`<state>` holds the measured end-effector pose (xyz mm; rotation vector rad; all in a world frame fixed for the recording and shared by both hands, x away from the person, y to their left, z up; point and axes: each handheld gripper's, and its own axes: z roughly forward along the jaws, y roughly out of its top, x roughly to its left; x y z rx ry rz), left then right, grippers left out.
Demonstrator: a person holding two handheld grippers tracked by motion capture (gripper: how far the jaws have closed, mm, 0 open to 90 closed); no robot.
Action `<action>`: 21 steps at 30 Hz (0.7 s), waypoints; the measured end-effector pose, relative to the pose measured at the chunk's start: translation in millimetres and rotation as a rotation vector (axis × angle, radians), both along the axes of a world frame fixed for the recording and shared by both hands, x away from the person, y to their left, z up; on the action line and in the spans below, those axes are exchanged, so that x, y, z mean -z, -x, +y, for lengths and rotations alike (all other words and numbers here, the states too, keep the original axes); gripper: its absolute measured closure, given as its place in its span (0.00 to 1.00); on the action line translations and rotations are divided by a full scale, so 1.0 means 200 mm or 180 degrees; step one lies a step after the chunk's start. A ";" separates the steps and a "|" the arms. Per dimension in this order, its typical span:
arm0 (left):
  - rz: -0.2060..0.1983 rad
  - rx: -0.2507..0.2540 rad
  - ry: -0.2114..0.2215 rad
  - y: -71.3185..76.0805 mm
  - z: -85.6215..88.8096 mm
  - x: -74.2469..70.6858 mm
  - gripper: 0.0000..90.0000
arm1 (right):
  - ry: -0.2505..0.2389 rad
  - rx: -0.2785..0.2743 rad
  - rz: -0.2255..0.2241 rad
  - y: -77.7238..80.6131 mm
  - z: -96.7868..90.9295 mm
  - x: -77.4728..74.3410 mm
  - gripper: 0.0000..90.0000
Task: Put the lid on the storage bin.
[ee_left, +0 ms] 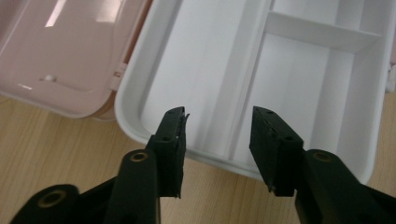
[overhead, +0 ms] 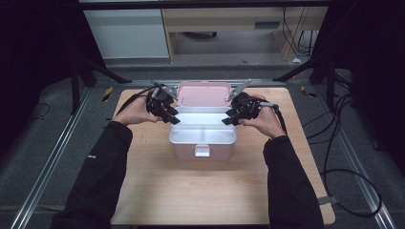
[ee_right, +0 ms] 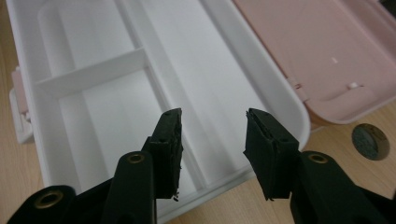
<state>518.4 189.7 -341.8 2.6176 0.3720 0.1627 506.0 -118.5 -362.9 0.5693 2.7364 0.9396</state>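
Note:
A pink box (overhead: 202,151) stands in the middle of the wooden table, its pink lid (overhead: 204,93) swung open toward the back. A white divided tray (overhead: 203,127) sits in its top, with nothing in its compartments. My left gripper (overhead: 173,115) hovers at the tray's left edge, jaws open and holding nothing. My right gripper (overhead: 229,117) hovers at the tray's right edge, also open. In the left gripper view the gripper (ee_left: 217,133) straddles the tray rim (ee_left: 130,74). The right gripper (ee_right: 212,133) is likewise over the tray's rim (ee_right: 299,116), with the lid (ee_right: 322,56) beyond.
The wooden table (overhead: 205,191) has free room in front of the box. A small dark round spot (ee_right: 370,141) sits in the tabletop near the lid. Cables (overhead: 344,157) trail over the floor to the right. Metal rails (overhead: 52,157) frame the table.

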 end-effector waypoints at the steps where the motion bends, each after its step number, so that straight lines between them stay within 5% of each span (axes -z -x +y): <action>1: -0.0018 -0.0048 0.0006 0.00 0.01 -0.01 0.58 | -0.0058 0.0094 -0.0026 0.01 -0.01 -0.02 0.60; 4: -0.0036 -0.0249 0.0070 0.00 0.05 -0.04 0.50 | -0.0179 0.0433 -0.0107 0.02 -0.04 -0.05 0.59; 8: -0.0094 -0.0547 0.0239 -0.03 0.09 -0.07 0.45 | -0.0327 0.0665 -0.0061 0.00 -0.08 -0.07 0.61; 12: -0.0112 -0.0880 0.0370 -0.08 0.11 -0.07 0.38 | -0.0337 0.0935 -0.0148 -0.02 -0.10 -0.08 0.54; 15: -0.0072 -0.1128 0.0517 -0.11 0.13 -0.06 0.42 | -0.0412 0.1191 -0.0195 -0.05 -0.12 -0.08 0.49; 21: -0.0207 -0.1521 0.0598 -0.20 0.14 -0.01 0.37 | -0.0479 0.1428 -0.0258 -0.13 -0.14 -0.08 0.44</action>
